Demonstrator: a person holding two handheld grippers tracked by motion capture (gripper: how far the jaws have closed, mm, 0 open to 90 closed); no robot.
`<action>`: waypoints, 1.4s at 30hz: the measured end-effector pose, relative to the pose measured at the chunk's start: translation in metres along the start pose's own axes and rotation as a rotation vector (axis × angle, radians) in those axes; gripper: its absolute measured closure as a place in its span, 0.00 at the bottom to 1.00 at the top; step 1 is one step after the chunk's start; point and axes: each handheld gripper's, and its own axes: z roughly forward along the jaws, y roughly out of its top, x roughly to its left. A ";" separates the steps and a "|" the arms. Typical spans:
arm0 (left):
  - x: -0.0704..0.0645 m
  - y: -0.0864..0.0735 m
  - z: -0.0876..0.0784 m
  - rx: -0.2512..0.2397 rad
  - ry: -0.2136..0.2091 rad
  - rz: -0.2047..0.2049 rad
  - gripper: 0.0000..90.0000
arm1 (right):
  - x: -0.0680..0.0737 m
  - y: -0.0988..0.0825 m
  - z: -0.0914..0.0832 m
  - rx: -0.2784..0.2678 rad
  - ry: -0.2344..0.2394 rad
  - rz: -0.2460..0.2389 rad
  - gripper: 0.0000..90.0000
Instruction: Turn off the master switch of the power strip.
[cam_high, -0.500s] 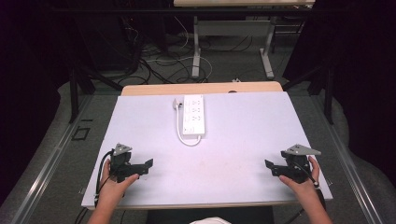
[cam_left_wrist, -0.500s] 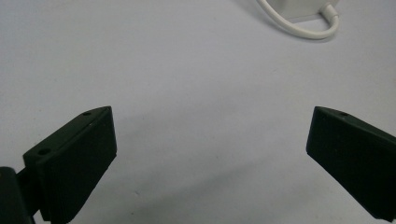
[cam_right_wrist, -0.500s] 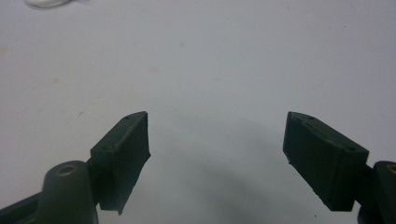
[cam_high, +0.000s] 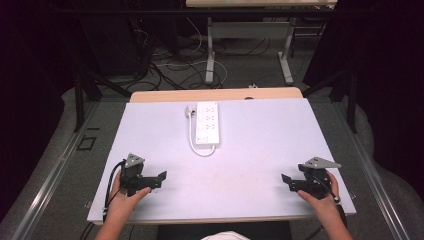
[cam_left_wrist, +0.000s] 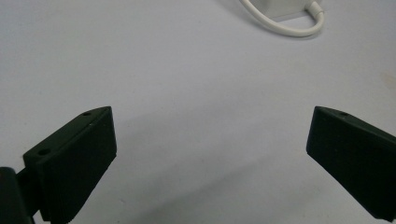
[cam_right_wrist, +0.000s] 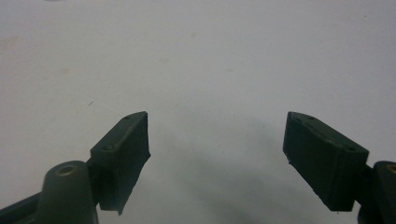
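Power strip (cam_high: 207, 123) is laid lengthwise away from the person at the table's (cam_high: 260, 150) far centre, well apart from both empty, wide-apart grippers, somewhat nearer the left gripper (cam_high: 156, 179) than the right gripper (cam_high: 288, 182).

Even overhead light falls brightly on the pale lavender-white rectangular tabletop (cam_high: 260, 150), while the room beyond its far edge lies dark. In both gripper views soft shadows pool under the black jaws, which look slightly blurred and grainy.
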 end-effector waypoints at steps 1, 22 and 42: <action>-0.001 0.001 -0.001 0.020 -0.008 -0.003 0.02 | 0.000 0.000 0.000 0.001 0.001 0.003 0.24; -0.018 0.012 -0.002 -0.008 -0.018 0.066 0.16 | 0.004 -0.001 -0.001 -0.020 -0.007 0.006 0.24; -0.031 0.042 0.007 -0.004 -0.018 0.117 0.25 | 0.006 -0.002 0.001 -0.013 -0.003 0.001 0.24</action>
